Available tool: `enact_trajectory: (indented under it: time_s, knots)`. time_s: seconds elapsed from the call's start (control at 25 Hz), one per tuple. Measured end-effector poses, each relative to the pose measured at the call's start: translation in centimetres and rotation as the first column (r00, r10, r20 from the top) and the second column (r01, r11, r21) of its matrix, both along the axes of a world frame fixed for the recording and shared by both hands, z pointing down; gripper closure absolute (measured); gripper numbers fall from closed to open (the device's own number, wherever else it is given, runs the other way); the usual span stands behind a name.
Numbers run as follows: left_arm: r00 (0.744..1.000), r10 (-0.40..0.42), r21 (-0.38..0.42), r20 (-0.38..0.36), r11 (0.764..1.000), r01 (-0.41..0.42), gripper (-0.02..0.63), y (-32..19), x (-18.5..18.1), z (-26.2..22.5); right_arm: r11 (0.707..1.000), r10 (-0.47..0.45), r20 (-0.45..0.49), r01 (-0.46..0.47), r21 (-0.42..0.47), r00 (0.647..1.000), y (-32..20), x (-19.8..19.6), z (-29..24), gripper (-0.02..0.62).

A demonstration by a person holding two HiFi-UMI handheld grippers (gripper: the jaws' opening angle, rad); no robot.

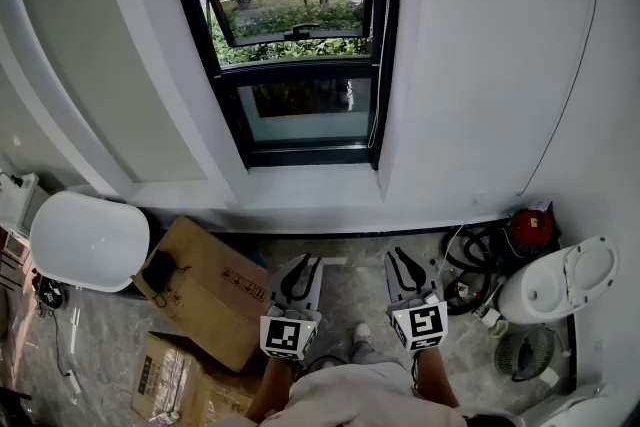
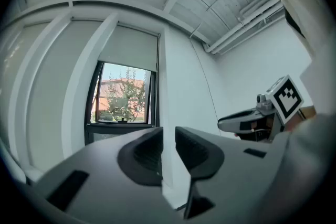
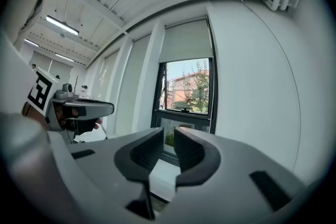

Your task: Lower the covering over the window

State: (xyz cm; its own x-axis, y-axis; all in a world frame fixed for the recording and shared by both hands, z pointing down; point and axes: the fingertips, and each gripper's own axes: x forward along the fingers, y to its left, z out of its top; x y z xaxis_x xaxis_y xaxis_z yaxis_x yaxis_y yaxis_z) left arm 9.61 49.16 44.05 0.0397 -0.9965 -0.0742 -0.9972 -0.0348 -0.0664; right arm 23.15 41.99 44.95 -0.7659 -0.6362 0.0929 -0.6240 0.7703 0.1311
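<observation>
The black-framed window (image 1: 300,35) is set in the white wall ahead, its upper sash tilted open onto trees. A white roller blind (image 2: 128,47) is rolled down only over the window's top part; it shows in the right gripper view too, as the blind (image 3: 186,42). A thin cord (image 1: 380,65) hangs along the window's right frame. My left gripper (image 1: 300,263) and right gripper (image 1: 403,257) are held low, side by side, well short of the window. Each stands with a narrow gap between its jaws and nothing in it: left gripper (image 2: 168,152), right gripper (image 3: 168,152).
Cardboard boxes (image 1: 215,290) lie on the floor at the left beside a white rounded seat (image 1: 88,240). On the right are a white toilet-like fixture (image 1: 560,280), a red can (image 1: 530,227), a coiled black hose (image 1: 480,250) and a round grate (image 1: 525,352).
</observation>
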Motion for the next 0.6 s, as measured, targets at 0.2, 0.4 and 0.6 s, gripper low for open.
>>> enact_trajectory:
  time_s: [0.2,0.4,0.6]
  knots:
    - [1.000,0.001,0.024,0.010,1.000,-0.001,0.528,-4.4,0.9,-0.2,1.000,-0.021,0.035,0.022,-0.015,0.999,-4.5,0.0,0.3,0.529]
    - [0.999,-0.038,0.019,0.023,0.999,0.037,0.528,-8.2,1.2,-0.7,0.998,-0.060,0.046,0.061,-0.014,0.997,-8.5,-0.5,0.2,0.529]
    - [0.998,-0.057,-0.012,0.031,0.998,0.058,0.531,-11.3,1.5,-0.4,0.996,-0.083,0.048,0.083,-0.011,0.995,-12.1,-0.4,0.0,0.529]
